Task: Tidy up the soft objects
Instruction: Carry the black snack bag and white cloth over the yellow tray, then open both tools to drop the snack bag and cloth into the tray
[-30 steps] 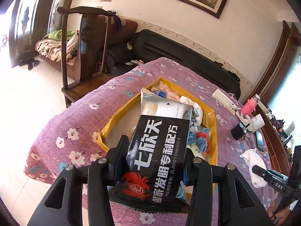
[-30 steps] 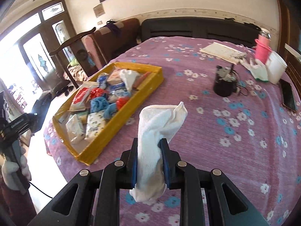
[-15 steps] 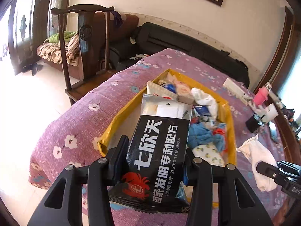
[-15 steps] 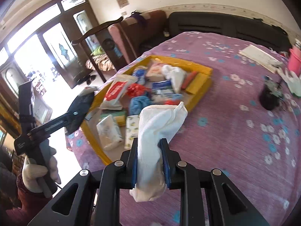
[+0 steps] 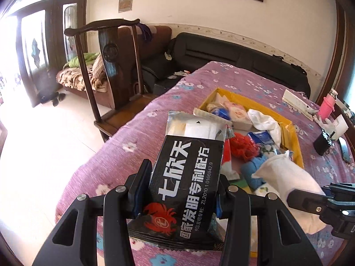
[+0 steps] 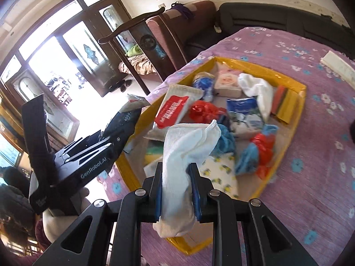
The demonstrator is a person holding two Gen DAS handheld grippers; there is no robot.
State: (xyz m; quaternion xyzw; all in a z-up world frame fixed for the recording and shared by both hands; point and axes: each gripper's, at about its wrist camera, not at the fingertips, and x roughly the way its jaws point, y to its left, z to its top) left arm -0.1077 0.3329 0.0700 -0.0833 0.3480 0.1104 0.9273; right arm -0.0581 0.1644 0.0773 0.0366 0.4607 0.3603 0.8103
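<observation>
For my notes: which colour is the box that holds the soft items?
The box is yellow; the right wrist view shows it best.

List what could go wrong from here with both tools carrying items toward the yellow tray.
1. The left tool and right tool are close together above the near end of the yellow tray; they might collide.
2. The white towel hangs limp below the right tool's fingers and could snag or drape over the tray's rim.
3. The tray is crowded, so the black packet may land on other items and slide out.
</observation>
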